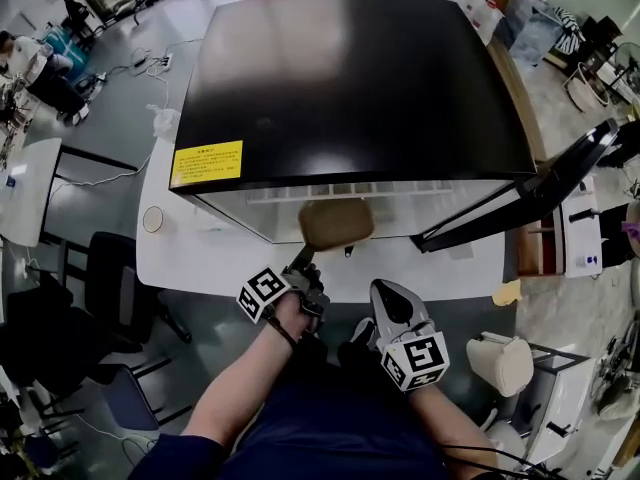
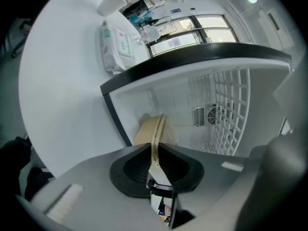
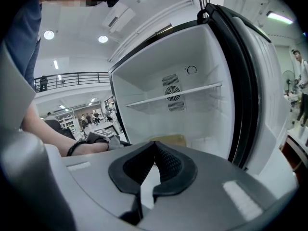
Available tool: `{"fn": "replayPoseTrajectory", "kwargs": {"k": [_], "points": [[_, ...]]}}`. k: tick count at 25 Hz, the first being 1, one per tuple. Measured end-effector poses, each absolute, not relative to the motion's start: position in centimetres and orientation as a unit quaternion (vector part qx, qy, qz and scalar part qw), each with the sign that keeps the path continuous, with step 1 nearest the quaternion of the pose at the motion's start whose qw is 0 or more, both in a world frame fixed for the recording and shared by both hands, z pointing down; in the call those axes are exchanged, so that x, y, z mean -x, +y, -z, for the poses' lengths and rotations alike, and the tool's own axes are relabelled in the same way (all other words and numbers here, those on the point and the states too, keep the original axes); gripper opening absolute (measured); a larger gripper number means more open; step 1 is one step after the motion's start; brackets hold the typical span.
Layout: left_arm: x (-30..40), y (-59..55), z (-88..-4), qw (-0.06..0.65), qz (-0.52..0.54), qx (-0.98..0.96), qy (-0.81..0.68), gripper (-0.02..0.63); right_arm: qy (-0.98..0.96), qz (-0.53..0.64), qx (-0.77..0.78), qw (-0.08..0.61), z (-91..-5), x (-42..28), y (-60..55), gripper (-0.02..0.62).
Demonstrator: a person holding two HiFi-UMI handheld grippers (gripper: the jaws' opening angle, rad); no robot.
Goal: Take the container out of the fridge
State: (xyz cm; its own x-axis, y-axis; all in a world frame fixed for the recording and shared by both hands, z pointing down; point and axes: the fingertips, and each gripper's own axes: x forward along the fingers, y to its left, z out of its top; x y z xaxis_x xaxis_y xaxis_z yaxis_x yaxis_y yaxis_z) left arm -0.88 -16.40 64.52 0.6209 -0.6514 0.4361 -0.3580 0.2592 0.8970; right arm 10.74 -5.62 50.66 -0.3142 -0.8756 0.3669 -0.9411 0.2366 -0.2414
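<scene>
With the left gripper (image 1: 303,259) clamped on the flat tan plastic container (image 1: 336,223) at the black-topped fridge (image 1: 350,68), right gripper (image 1: 388,293) closed empty, withdrawal likely needs a level pull clear.

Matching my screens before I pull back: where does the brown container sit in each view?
Head view: container centre, at the fridge opening, ahead of the left tool.
Left gripper view: container centre, edge-on, clamped in the jaws.
Right gripper view: container low centre, just above the right tool.
Shared landmark: the fridge's white interior.
</scene>
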Motion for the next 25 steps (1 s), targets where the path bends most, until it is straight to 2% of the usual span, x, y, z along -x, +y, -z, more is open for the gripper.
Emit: {"fn": "replayPoseTrajectory", "kwargs": {"k": [25], "points": [[9.7,-10.8,-65.0,0.672,0.081,-0.620,-0.396,0.049,-0.810,-0.207,-0.543,0.081,-50.4,-6.9,-8.3,0.006]]}}
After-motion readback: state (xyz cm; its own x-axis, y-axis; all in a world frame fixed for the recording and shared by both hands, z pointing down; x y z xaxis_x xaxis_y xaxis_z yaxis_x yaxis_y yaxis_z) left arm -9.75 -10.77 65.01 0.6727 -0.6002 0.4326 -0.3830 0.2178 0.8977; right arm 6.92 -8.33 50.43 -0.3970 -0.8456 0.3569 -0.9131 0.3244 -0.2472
